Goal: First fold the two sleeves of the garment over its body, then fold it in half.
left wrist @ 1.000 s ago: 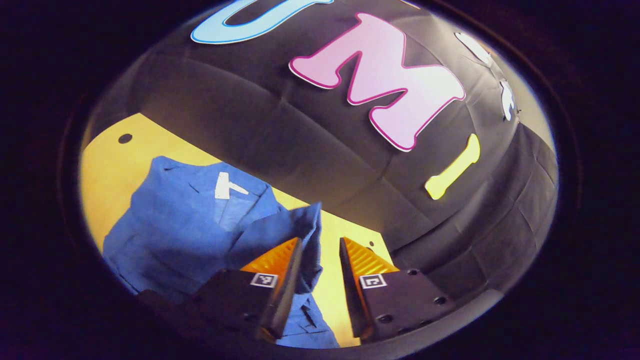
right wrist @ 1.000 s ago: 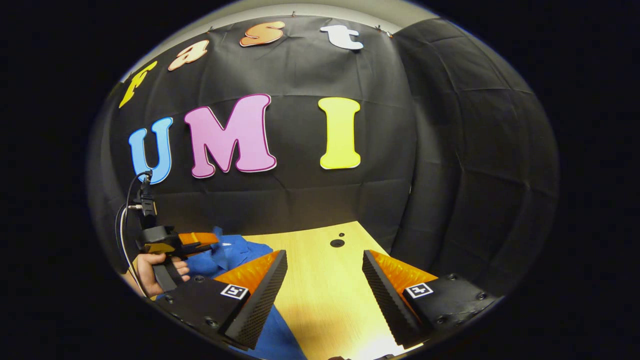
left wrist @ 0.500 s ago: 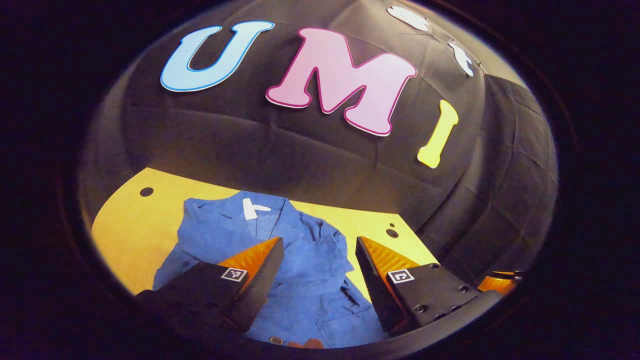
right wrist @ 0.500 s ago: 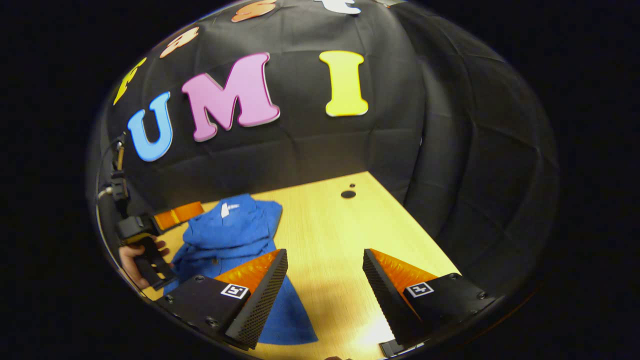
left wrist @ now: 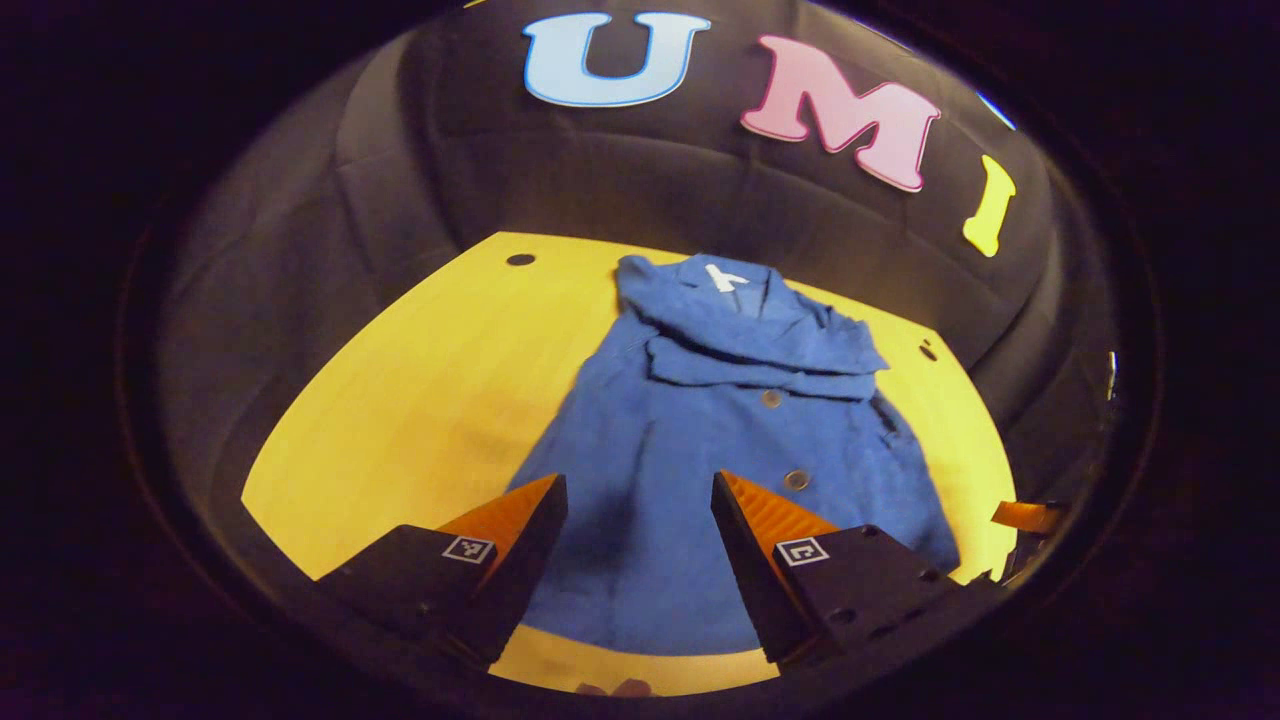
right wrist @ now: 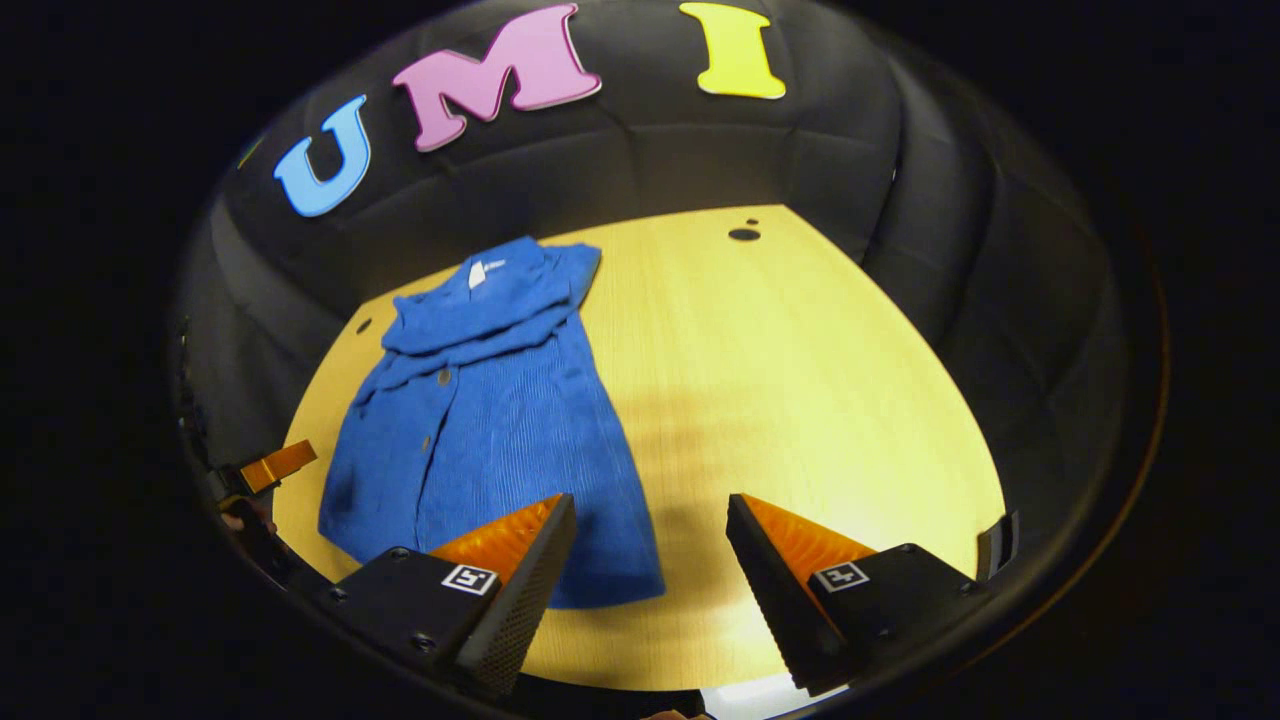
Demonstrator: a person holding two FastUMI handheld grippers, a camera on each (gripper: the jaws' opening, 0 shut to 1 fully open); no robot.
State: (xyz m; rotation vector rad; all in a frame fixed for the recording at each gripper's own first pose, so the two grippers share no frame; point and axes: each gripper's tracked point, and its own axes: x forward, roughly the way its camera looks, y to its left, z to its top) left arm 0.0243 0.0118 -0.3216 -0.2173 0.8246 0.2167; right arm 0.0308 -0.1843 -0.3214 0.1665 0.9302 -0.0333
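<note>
A blue buttoned garment (left wrist: 730, 440) lies flat on the yellow wooden table (left wrist: 430, 390), collar toward the wall, with both sleeves (left wrist: 760, 350) folded across its chest. In the right gripper view the same garment (right wrist: 480, 410) lies left of centre. My left gripper (left wrist: 638, 500) hovers open above the hem with nothing between its fingers. My right gripper (right wrist: 650, 520) is open over the table just right of the hem corner. A finger of the other gripper (right wrist: 275, 465) pokes in at the left edge of the right gripper view.
The table (right wrist: 800, 400) stretches bare and wide to the right of the garment, with small round holes (right wrist: 744, 234) near its far edge. Black cloth walls close the booth on three sides. Another hole (left wrist: 520, 259) sits at the far left corner.
Both grippers pulled back and up toward the near edge, tilting down, so the whole garment is in sight. The left gripper let go of the sleeve, which now lies across the chest.
</note>
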